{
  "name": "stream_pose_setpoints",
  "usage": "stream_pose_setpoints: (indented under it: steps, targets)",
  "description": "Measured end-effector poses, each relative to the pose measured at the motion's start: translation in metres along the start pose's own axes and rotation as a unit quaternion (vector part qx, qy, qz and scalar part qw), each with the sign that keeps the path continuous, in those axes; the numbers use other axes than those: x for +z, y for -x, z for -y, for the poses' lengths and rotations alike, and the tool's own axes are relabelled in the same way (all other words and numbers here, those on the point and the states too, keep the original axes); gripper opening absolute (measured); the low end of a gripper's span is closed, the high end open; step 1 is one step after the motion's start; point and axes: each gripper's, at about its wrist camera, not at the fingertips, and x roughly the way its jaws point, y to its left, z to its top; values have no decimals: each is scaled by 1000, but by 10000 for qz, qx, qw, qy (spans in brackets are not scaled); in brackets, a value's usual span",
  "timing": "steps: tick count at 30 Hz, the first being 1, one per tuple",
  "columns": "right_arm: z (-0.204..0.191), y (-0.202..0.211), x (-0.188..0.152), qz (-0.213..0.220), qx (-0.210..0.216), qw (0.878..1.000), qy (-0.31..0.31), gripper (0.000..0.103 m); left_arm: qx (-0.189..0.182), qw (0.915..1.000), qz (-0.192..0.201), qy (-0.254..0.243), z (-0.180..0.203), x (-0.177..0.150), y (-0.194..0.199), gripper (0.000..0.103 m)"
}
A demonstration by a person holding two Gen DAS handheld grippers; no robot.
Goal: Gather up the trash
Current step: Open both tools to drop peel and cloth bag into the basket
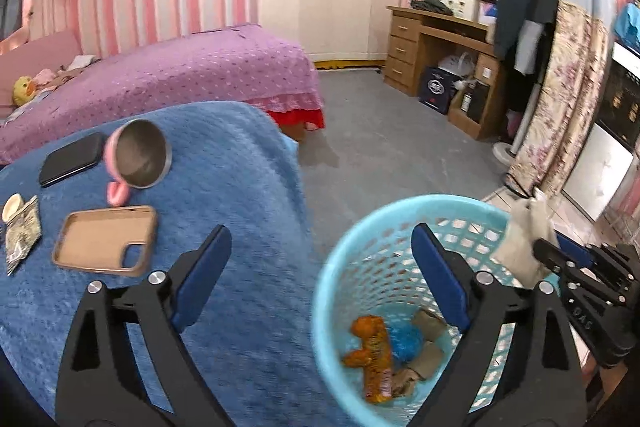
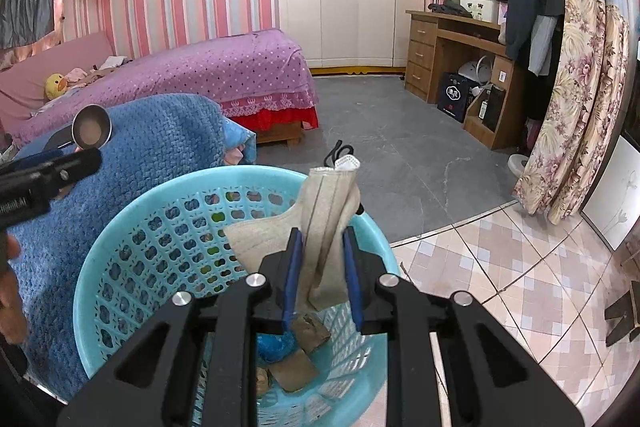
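A light blue mesh trash basket [image 1: 340, 255] [image 2: 120, 251] stands on the floor beside a blue-covered table [image 1: 240, 187]. It holds an orange wrapper [image 1: 372, 355], a blue bag and cardboard scraps. My right gripper [image 2: 322, 247] is shut on a beige face mask [image 2: 328, 227] and holds it over the basket's rim; the mask [image 1: 524, 235] and right gripper [image 1: 552, 259] also show in the left wrist view. My left gripper [image 1: 320, 247] is open and empty, above the table edge and basket. A crumpled wrapper [image 1: 22, 235] lies at the table's left.
On the table lie a pink metal cup [image 1: 138, 155] on its side, a black phone [image 1: 72, 159], a tan phone case [image 1: 106, 239] and a small round lid [image 1: 12, 207]. A purple bed [image 2: 200, 67], wooden desk [image 2: 452, 51] and floral curtain [image 2: 572, 107] stand around the grey floor.
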Motion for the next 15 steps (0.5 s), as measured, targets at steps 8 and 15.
stream_pose_setpoints:
  steps: [8, 15]
  targets:
    - [-14, -9, 2, -110, -24, 9999, 77, 33, 428, 9987, 129, 241, -50, -2, 12, 96]
    - [-27, -5, 10, -4, -239, 9997, -29, 80, 581, 9976, 178, 340, -79, -1, 22, 96]
